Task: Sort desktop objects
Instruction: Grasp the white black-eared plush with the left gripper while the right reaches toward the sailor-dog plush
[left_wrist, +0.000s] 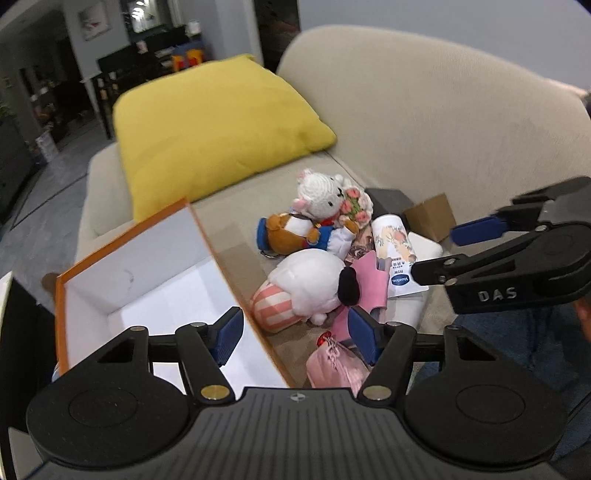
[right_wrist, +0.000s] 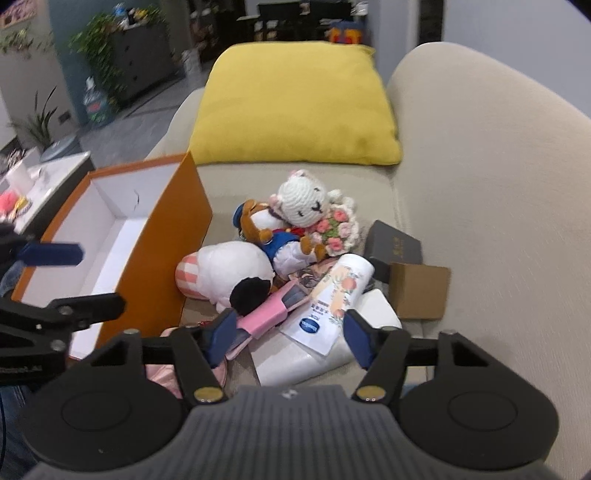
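An orange box (left_wrist: 122, 258) with a white inside stands open on the sofa, left of a heap of objects. The heap holds a white plush dog (left_wrist: 310, 284) with a black ear, a crocheted bear (left_wrist: 321, 195), a brown plush in blue (left_wrist: 291, 232), a lotion tube (right_wrist: 340, 291), a pink case (right_wrist: 269, 310) and a pink pouch (left_wrist: 336, 365). My left gripper (left_wrist: 295, 338) is open, straddling the box's right wall. My right gripper (right_wrist: 290, 334) is open above the pink case and the tube's end; its pads press on neither.
A yellow cushion (right_wrist: 295, 103) lies at the back of the beige sofa (right_wrist: 480, 184). A brown cardboard box (right_wrist: 421, 291), a dark box (right_wrist: 395, 243) and a white flat pack (right_wrist: 314, 358) sit at the heap's right. A side table (right_wrist: 48, 177) stands left of the sofa.
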